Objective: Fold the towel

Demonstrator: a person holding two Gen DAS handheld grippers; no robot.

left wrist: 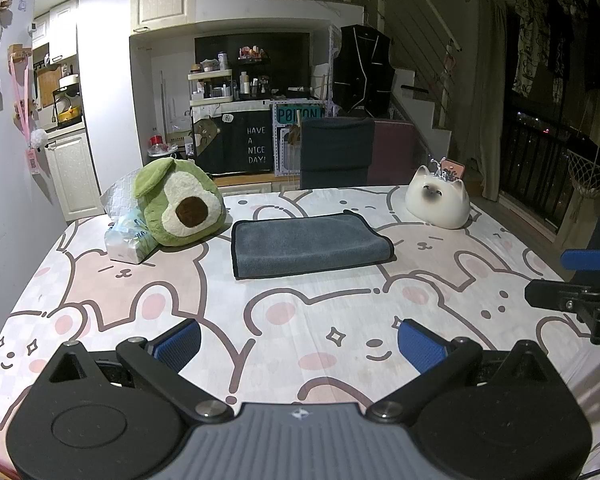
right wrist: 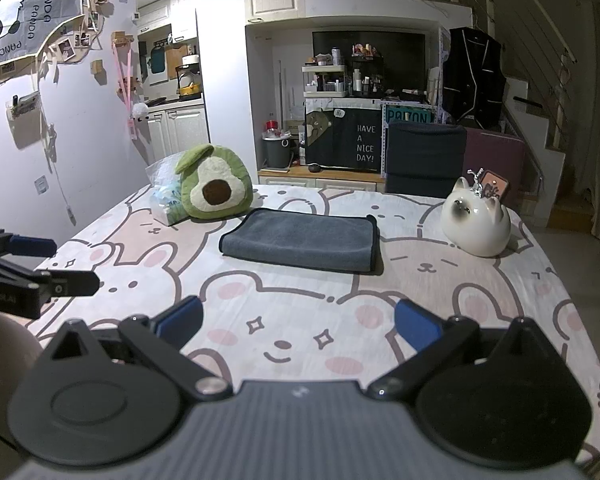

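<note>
A grey towel (left wrist: 310, 245) with a dark edge lies folded flat in a rectangle on the bear-print tablecloth (left wrist: 284, 320); it also shows in the right wrist view (right wrist: 305, 242). My left gripper (left wrist: 298, 342) is open and empty, well short of the towel near the table's front. My right gripper (right wrist: 298, 326) is open and empty, also short of the towel. The right gripper shows at the right edge of the left wrist view (left wrist: 576, 276). The left gripper shows at the left edge of the right wrist view (right wrist: 40, 264).
A green avocado plush (left wrist: 178, 206) and a tissue pack (left wrist: 128, 240) sit left of the towel. A white ceramic cat (left wrist: 440, 204) stands to its right. A dark chair (left wrist: 336, 152) stands behind the table's far edge.
</note>
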